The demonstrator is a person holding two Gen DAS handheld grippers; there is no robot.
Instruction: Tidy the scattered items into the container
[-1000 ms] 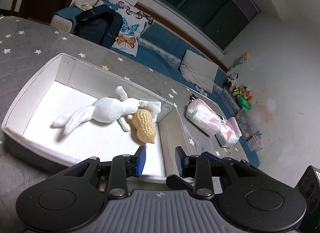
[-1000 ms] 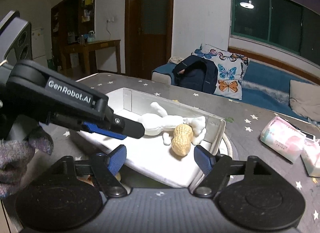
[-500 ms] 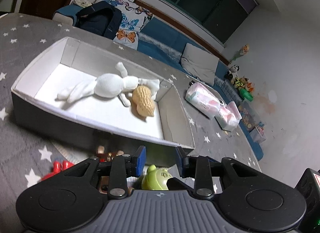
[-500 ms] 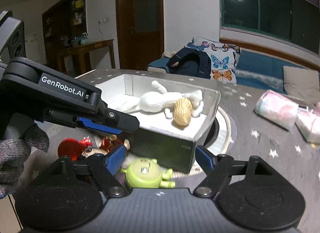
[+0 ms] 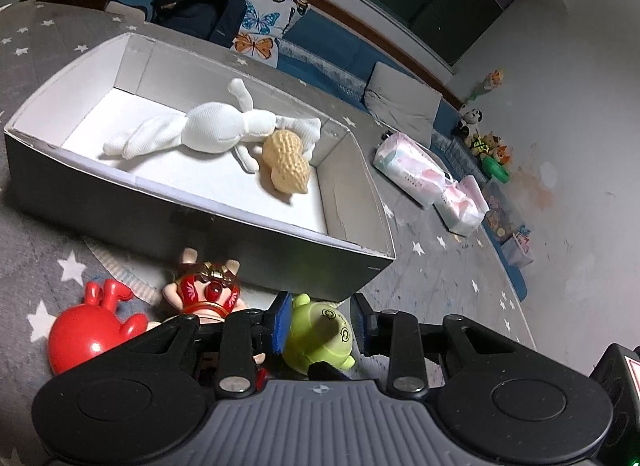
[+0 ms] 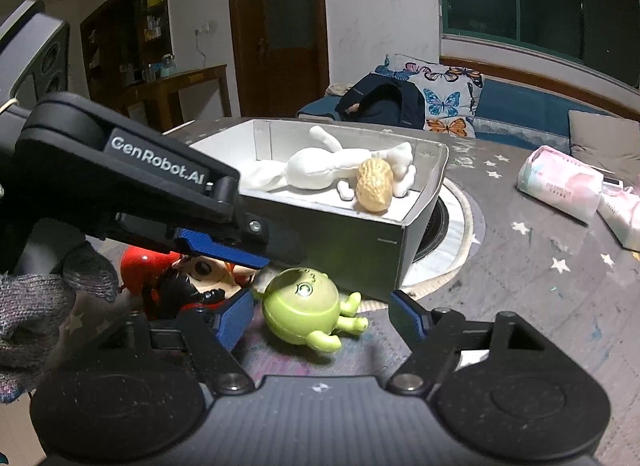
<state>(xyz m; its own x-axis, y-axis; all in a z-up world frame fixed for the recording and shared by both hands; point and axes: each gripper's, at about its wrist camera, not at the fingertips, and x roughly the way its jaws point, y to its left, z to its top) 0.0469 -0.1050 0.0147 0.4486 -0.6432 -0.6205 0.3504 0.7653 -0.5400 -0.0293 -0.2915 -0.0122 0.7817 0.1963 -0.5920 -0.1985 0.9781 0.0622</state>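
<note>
An open grey box [image 5: 224, 221] with a white inside holds a white plush rabbit [image 5: 212, 129] and a peanut toy [image 5: 286, 165]. On the star-patterned cloth in front of it lie a red toy [image 5: 86, 332], a red-dressed pig figure [image 5: 208, 290] and a round green toy [image 5: 320, 332]. My left gripper [image 5: 322, 318] is open just over the green toy, its pads either side of it without pressing. The right gripper [image 6: 322, 318] is open and its jaws are closing, with the green toy [image 6: 300, 306] between them, untouched. A left gripper finger [image 6: 216, 246] reaches over the pig figure [image 6: 208, 270].
The box [image 6: 360, 234] stands on a round mat [image 6: 456, 234]. Tissue packs [image 5: 410, 167] lie on the cloth to the right. A gloved hand [image 6: 36, 306] holds the left gripper. Behind are a sofa with a dark backpack [image 6: 380, 101] and a butterfly pillow [image 6: 444, 97].
Both grippers have come down from over the box to the cloth in front of it. The red toy, pig figure and green toy have come into view. The right jaws have narrowed slightly.
</note>
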